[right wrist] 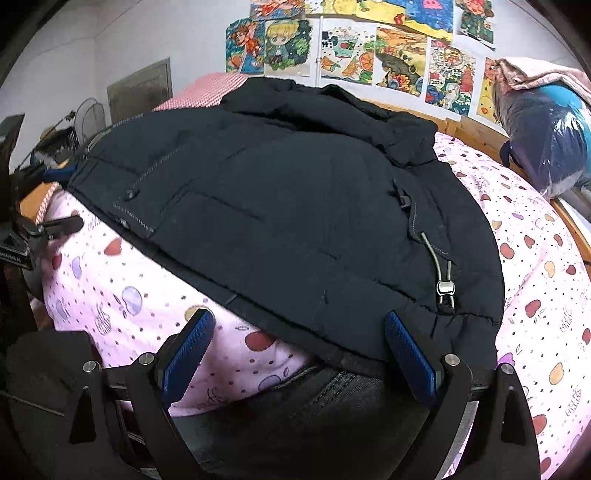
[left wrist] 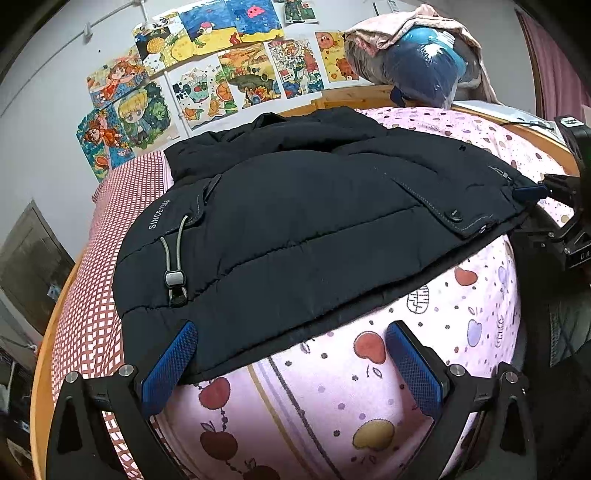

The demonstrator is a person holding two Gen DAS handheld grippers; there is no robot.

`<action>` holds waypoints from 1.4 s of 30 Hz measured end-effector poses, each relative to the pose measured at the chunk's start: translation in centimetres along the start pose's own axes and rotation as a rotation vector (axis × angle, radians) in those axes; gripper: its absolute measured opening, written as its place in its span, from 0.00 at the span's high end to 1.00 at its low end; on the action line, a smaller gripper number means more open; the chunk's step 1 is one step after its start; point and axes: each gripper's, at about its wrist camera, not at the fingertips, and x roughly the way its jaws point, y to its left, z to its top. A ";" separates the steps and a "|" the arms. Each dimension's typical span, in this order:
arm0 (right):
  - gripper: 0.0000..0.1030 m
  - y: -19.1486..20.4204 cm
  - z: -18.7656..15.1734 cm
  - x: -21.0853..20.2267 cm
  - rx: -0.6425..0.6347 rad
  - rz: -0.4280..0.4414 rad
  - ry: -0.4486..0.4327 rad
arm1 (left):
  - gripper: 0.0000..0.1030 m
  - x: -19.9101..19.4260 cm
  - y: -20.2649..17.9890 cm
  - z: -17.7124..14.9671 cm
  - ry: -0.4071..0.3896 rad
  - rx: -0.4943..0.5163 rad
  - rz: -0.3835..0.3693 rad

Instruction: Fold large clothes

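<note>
Left gripper (left wrist: 291, 343) fingers apart; right gripper (right wrist: 299, 334) likewise; one jacket (left wrist: 295, 229).

A pink bedsheet (left wrist: 461, 302) printed with apples and dots fills the lower frame. At left, a red-checked sheet (left wrist: 92, 306) runs along the wooden bed frame (left wrist: 44, 354). Colourful cartoon drawings (left wrist: 207, 62) cover the grey wall at top. At upper right, a plastic-wrapped blue bundle (left wrist: 424, 70) sits under a pink blanket (left wrist: 417, 26).

Left gripper (left wrist: 291, 354): jaws spread wide, blue-padded fingers (left wrist: 170, 363) angled forward, nothing between them. Right gripper (right wrist: 299, 347): jaws likewise spread wide, blue pads (right wrist: 408, 356) facing inward, gripping nothing.
</note>
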 end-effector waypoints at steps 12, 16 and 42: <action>0.12 2.7 0.5 0.1 -0.118 -0.223 0.019 | 0.00 0.3 -0.6 -0.8 -0.029 -0.003 0.043; 0.12 2.5 1.0 -0.5 -0.098 -0.243 -0.011 | 0.00 0.3 -0.5 -0.9 -0.035 -0.014 0.045; 0.43 1.6 2.1 -2.8 -0.043 -0.231 -0.213 | 0.02 0.2 -0.5 -0.7 -0.093 -0.070 0.150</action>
